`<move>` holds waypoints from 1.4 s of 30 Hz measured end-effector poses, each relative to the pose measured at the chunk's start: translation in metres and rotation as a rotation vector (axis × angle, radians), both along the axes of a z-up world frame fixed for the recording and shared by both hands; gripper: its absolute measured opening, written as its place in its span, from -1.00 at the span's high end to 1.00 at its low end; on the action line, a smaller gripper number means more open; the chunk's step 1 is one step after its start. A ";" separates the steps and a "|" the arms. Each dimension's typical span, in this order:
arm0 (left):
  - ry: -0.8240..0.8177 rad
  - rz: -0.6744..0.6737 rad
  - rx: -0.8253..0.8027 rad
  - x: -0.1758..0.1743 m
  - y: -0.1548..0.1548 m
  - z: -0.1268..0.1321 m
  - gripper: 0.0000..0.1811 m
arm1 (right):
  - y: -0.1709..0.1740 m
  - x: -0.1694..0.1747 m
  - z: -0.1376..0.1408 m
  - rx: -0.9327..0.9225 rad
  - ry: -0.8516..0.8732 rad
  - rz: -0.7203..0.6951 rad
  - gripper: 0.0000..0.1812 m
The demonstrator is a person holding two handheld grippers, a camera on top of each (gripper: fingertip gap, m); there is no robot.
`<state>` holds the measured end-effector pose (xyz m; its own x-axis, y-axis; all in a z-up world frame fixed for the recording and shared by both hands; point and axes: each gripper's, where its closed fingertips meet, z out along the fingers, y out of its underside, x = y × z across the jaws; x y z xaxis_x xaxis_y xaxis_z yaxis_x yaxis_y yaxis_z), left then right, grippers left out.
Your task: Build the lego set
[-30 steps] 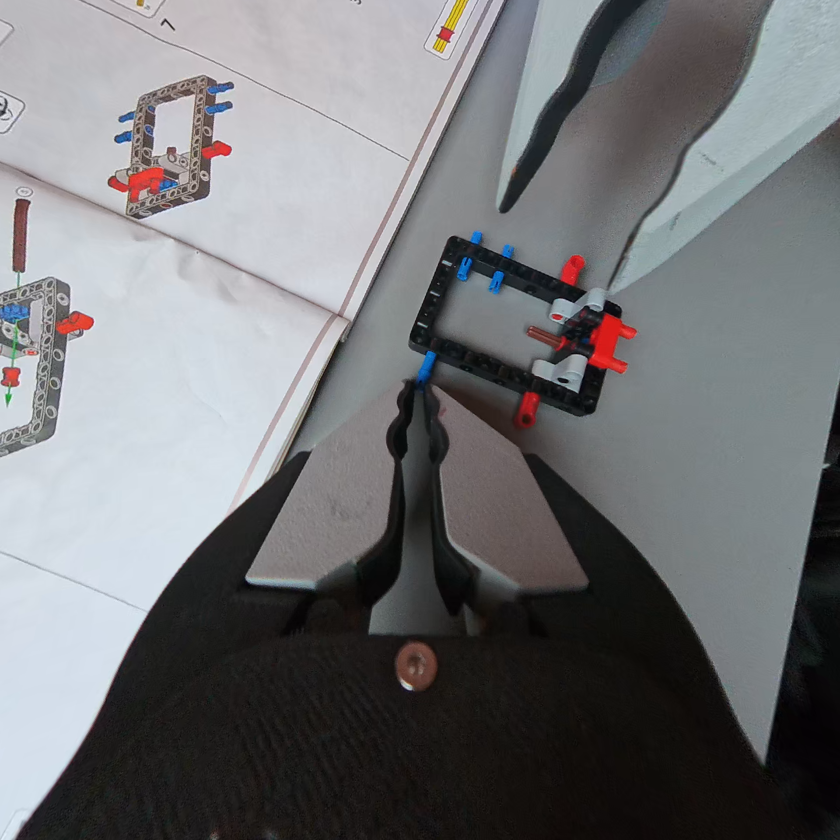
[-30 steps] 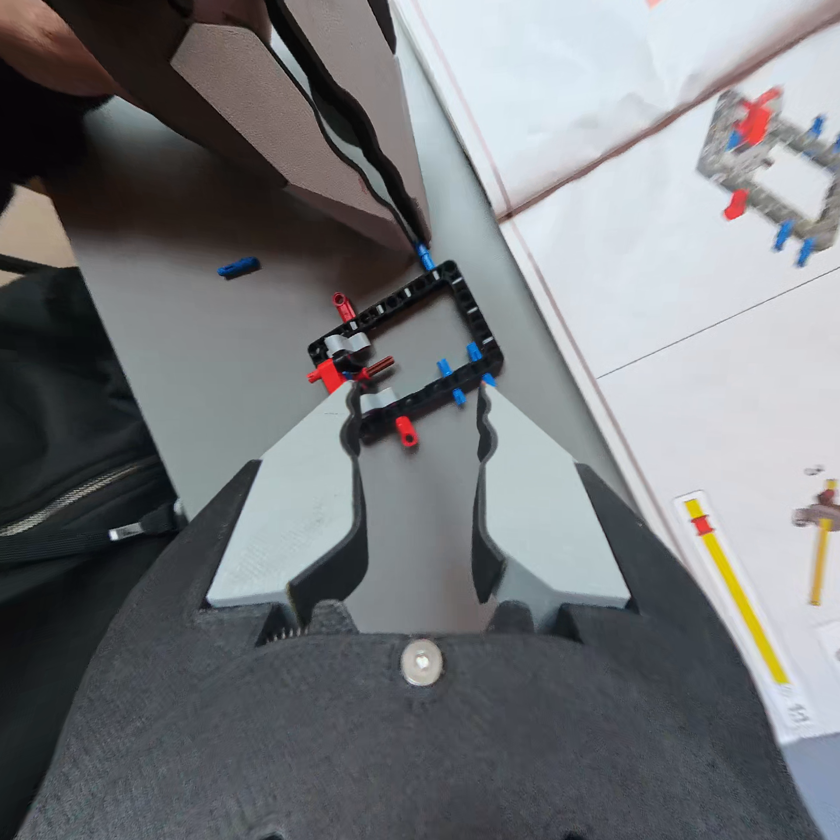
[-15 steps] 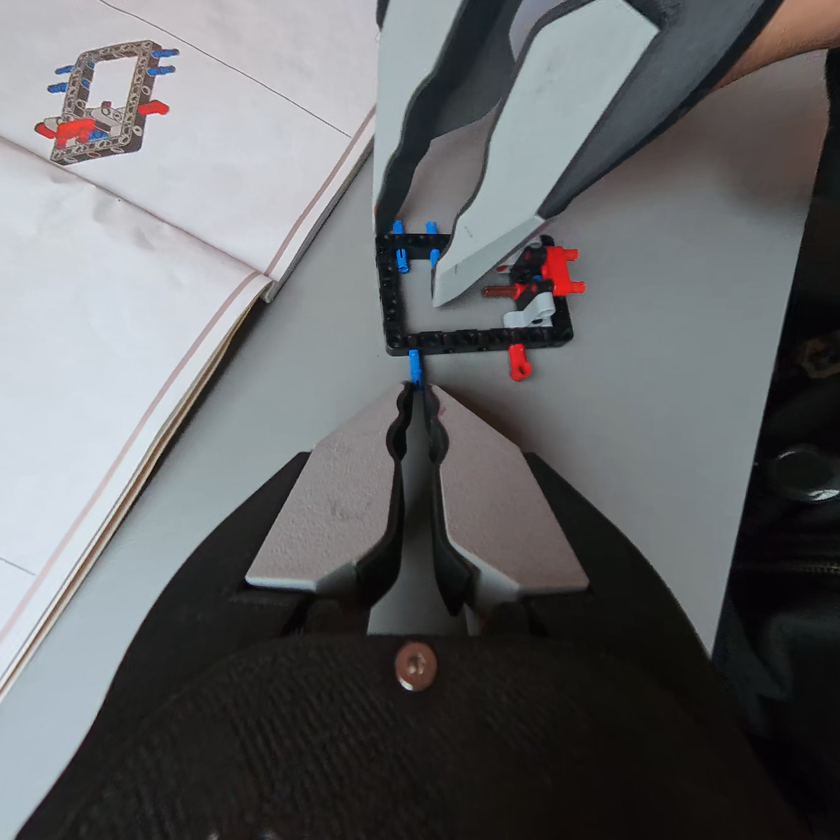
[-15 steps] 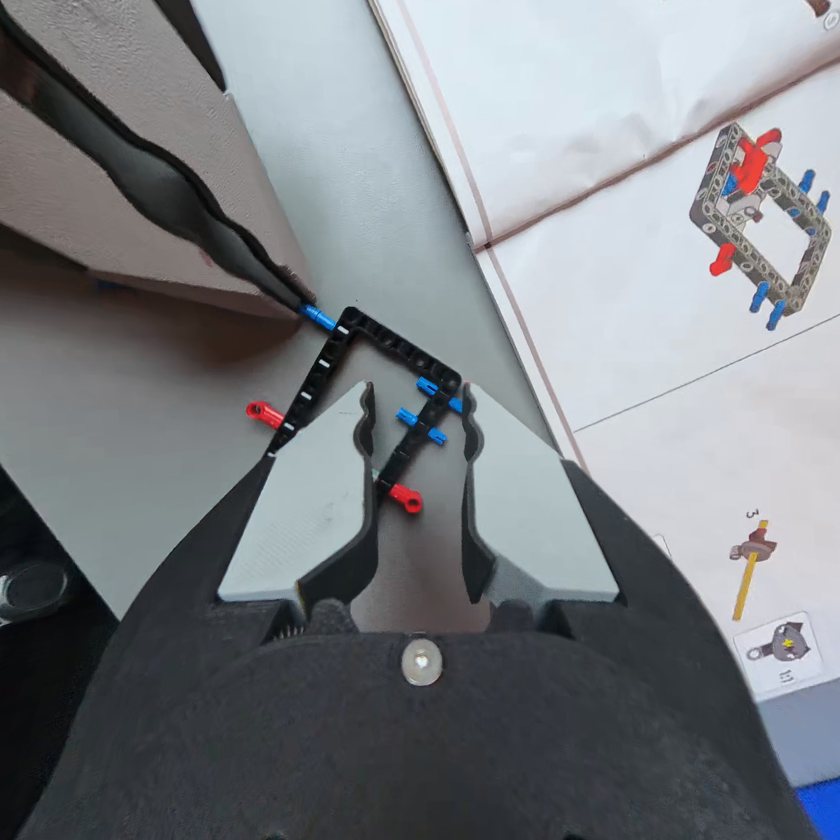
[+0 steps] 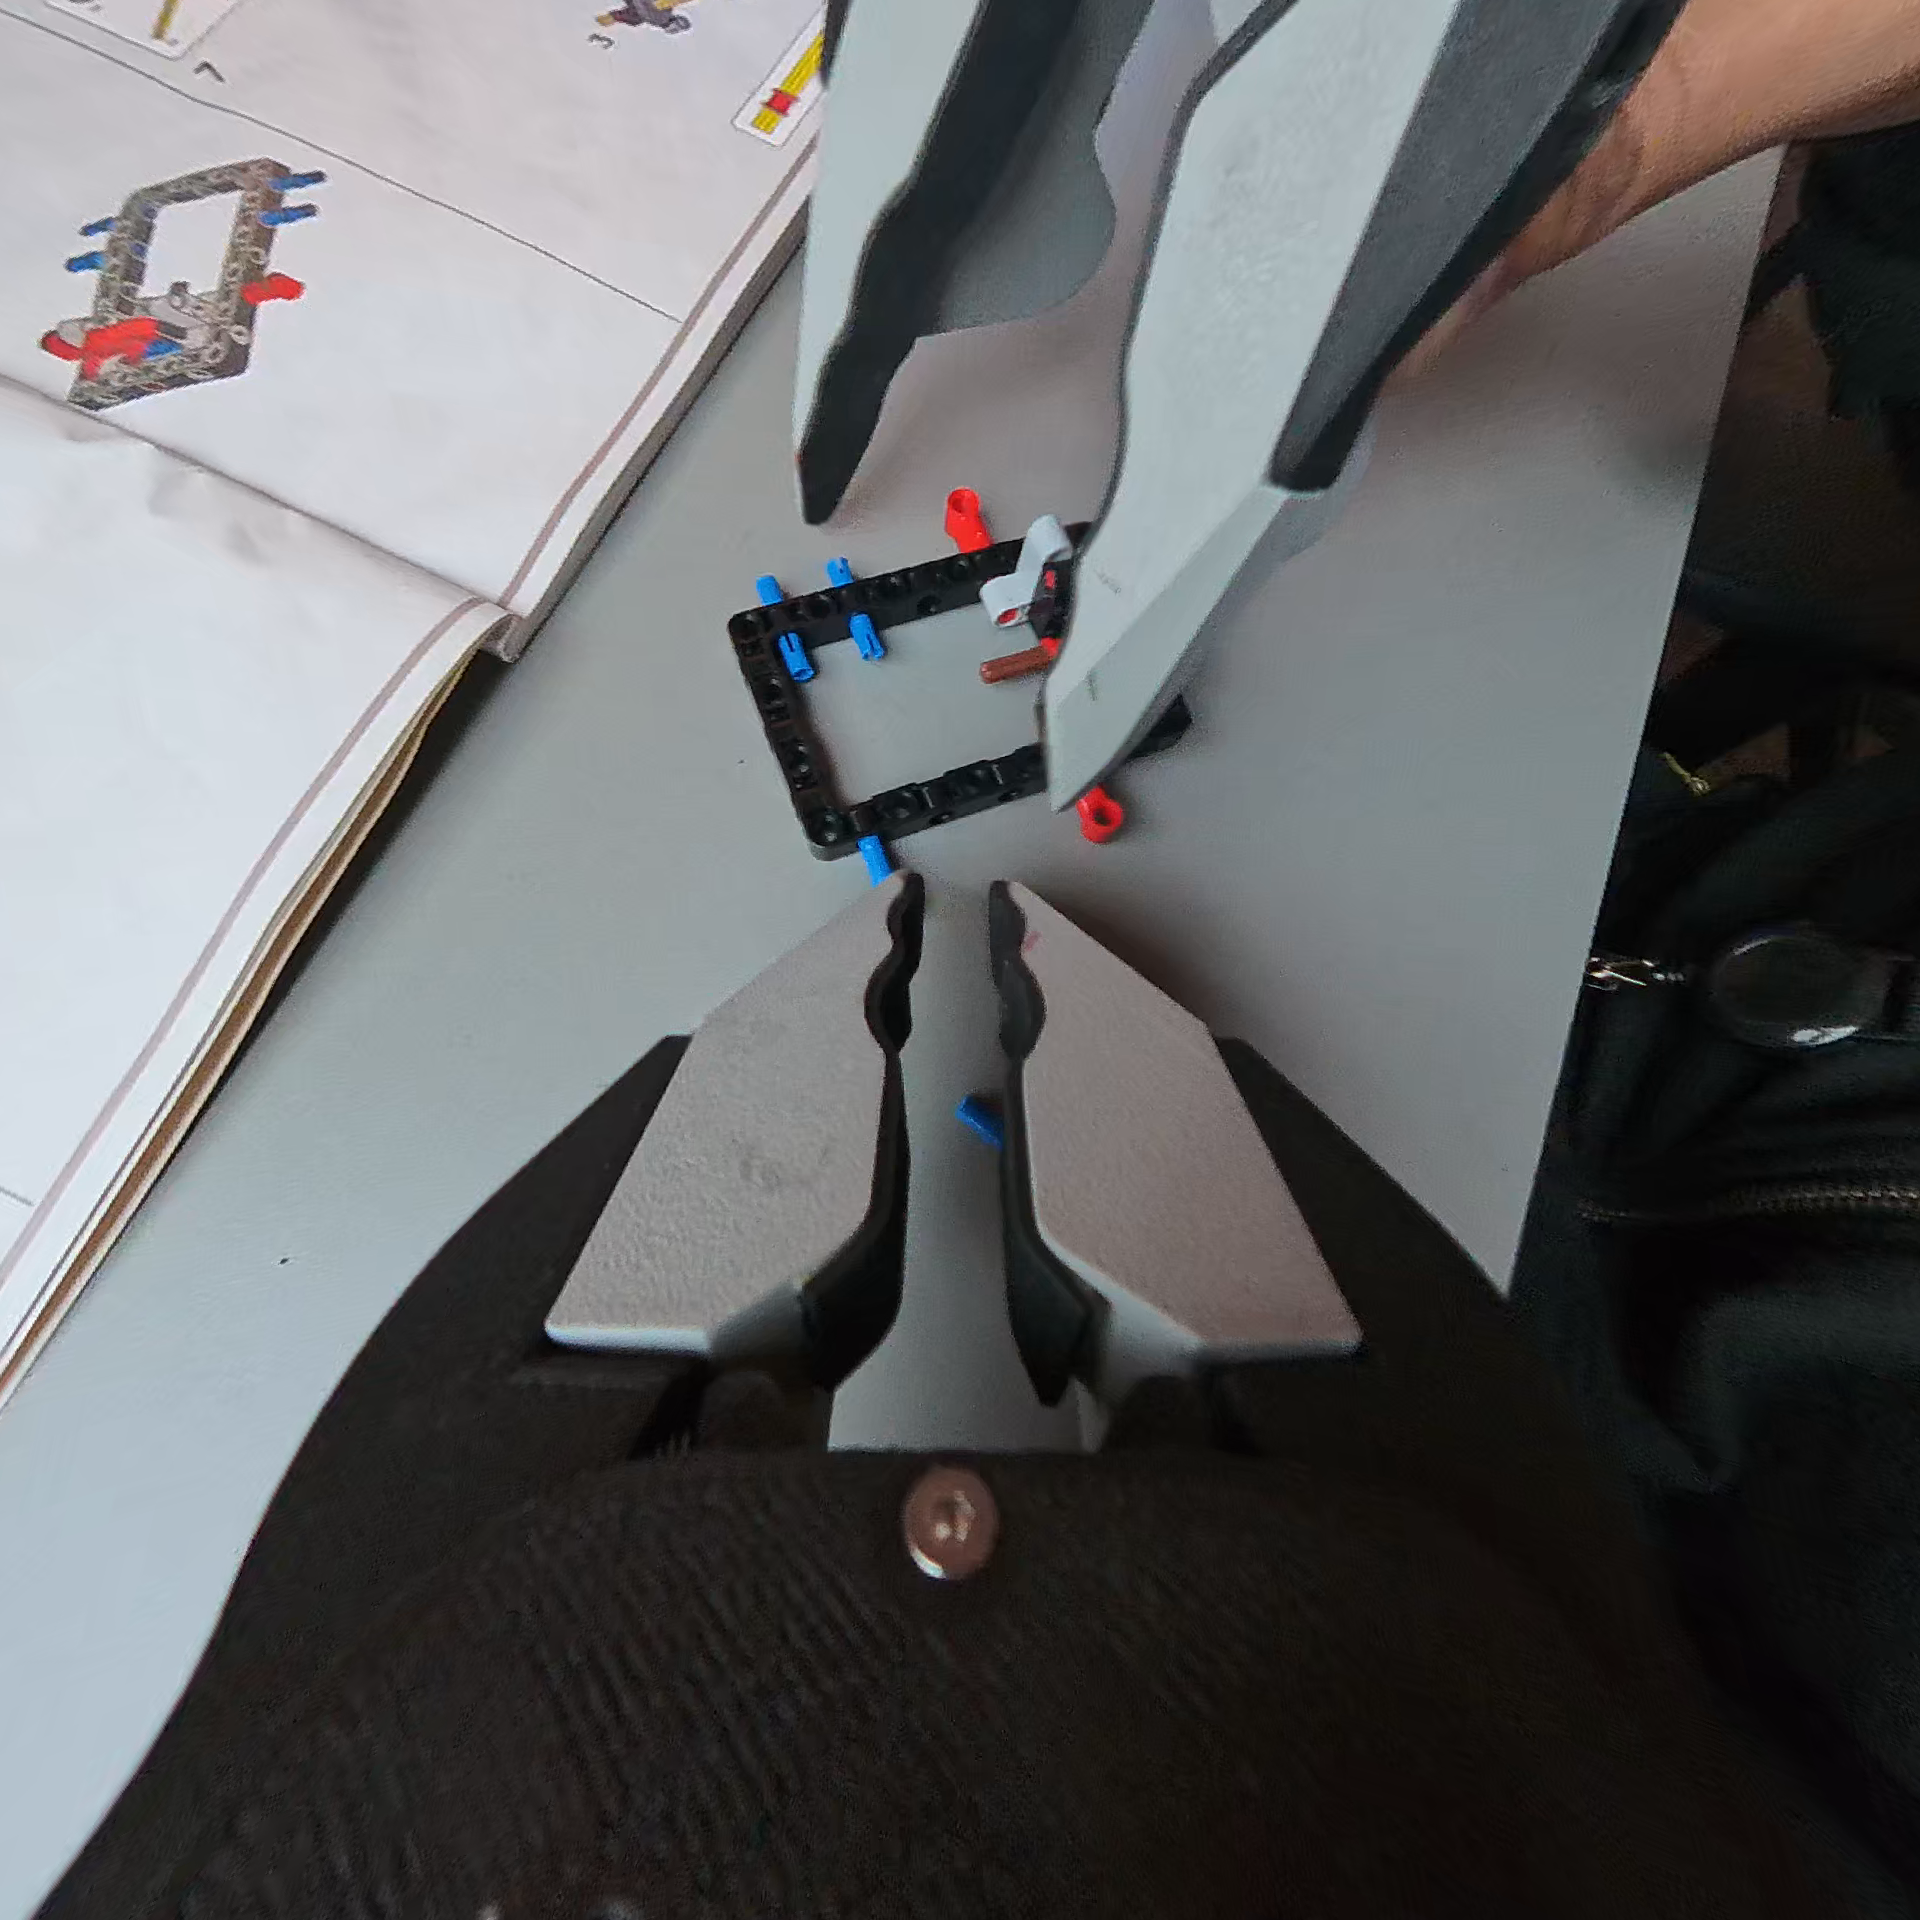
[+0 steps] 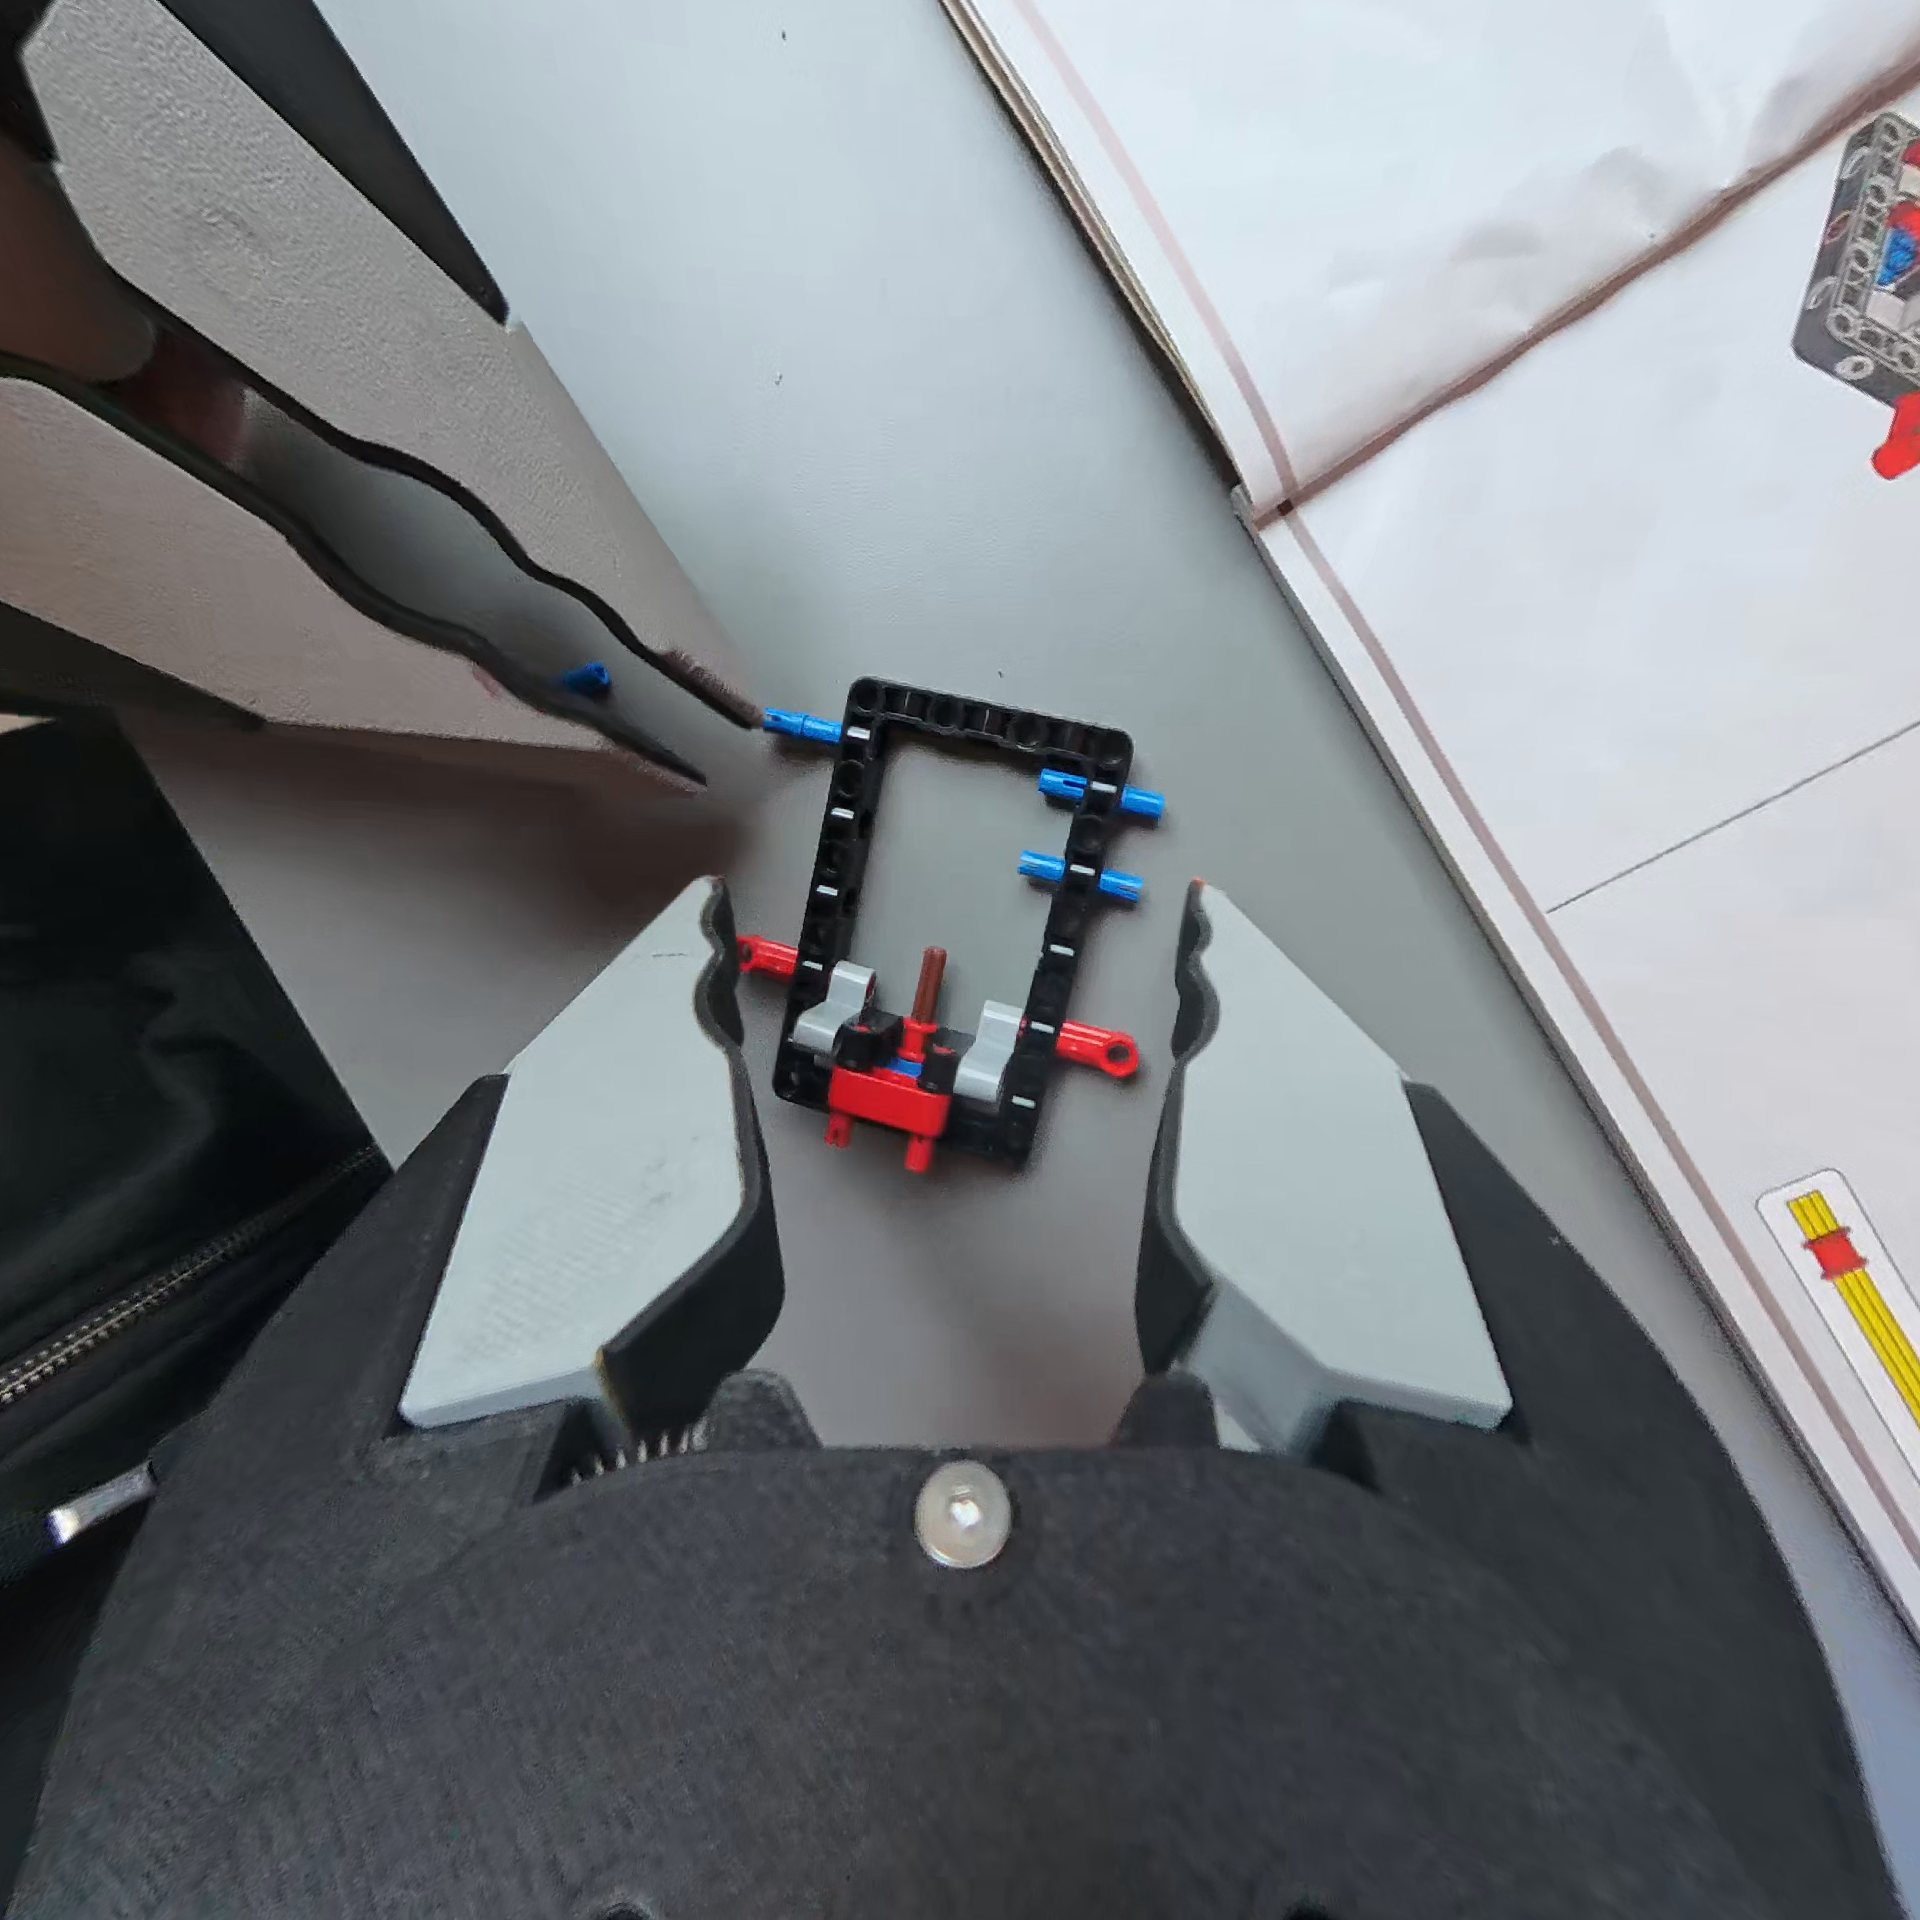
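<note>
A black rectangular lego frame (image 6: 961, 914) lies flat on a grey bench (image 6: 935, 416). At one short end of the frame sits a cluster of parts: a red block (image 6: 888, 1103), two light grey connectors (image 6: 836, 1006) and a short brown axle (image 6: 928, 982) pointing into the frame's opening. Red pins (image 6: 1096, 1044) stick out from both long sides near that end. Two pairs of blue pins (image 6: 1101, 798) pass through one long side near the far end, and a single blue pin (image 6: 802, 723) projects from the opposite long side at the far corner.

The right gripper (image 6: 951, 904) hovers over the cluster end with its jaws spread wide, one finger on each side of the frame and neither visibly touching it. In the left wrist view one of its fingers covers that end of the frame.

The left gripper (image 5: 954, 891) sits just beside the single blue pin, its jaws parted by a narrow gap and grasping nothing; the pin's outer tip lies right at the tip of one finger, and contact cannot be told. A loose blue pin (image 5: 975, 1117) lies on the bench, seen through the gap between the left fingers, farther back towards the gripper body.

An open instruction booklet (image 5: 343, 499) lies on the bench beside the frame, showing drawings of the same frame. Dark fabric with a zip (image 6: 135, 1299) shows past the bench edge. Part of a person's hand (image 5: 1704, 135) is visible behind the right gripper.
</note>
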<state>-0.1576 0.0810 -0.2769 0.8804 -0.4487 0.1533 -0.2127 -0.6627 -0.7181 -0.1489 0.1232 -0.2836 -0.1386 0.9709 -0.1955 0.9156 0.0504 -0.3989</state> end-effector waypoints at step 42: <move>0.113 -0.190 0.017 -0.007 0.013 -0.015 0.34 | -0.009 -0.009 -0.013 0.244 -0.025 0.652 0.36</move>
<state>-0.1647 0.0945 -0.2918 0.7909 -0.6100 0.0492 -0.4127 -0.5911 -0.6930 -0.1579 0.1147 -0.2968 -0.7068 0.7074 0.0071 0.6766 0.6789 -0.2850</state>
